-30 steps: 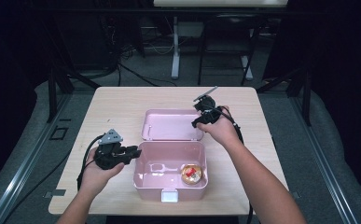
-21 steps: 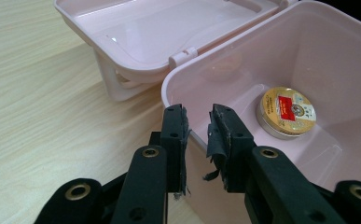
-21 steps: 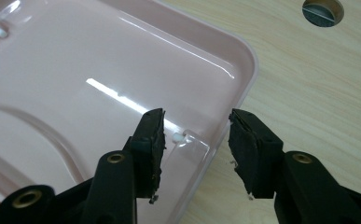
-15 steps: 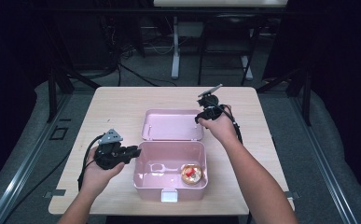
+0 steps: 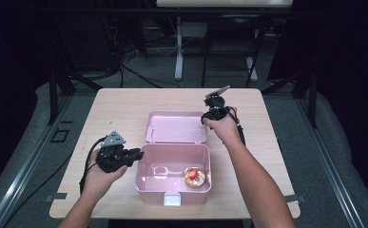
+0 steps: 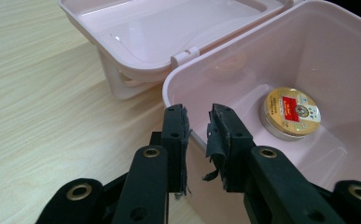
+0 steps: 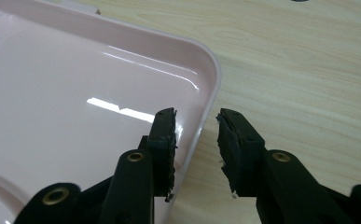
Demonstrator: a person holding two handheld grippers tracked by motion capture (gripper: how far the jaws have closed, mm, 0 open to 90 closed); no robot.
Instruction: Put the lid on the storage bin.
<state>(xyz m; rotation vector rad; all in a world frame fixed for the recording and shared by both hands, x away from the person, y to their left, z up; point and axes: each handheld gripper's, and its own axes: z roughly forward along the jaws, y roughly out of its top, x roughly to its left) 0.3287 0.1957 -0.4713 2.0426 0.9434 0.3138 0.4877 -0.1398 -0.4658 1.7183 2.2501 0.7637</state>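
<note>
Now my left fingers point(image 6: 197, 135) straddled the pink box point(image 5: 172, 178)'s wall at nine o'clock, narrowly parted, not visibly pinching. At one o'clock my right fingers point(image 7: 197, 140) had just been closing around the open lid point(image 5: 176, 127)'s rim, pads still apart on the table point(image 5: 120, 102).

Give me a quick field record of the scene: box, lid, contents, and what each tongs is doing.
box: pink rectangular plastic box, open, on the light wooden table
lid: pink hinged lid, lying flat behind the box
contents: round gold tin with red label, near right corner
left tongs: jaws straddling the box's left wall, a gap showing
right tongs: jaws straddling the lid's rim, just been closing, not yet gripping
</note>
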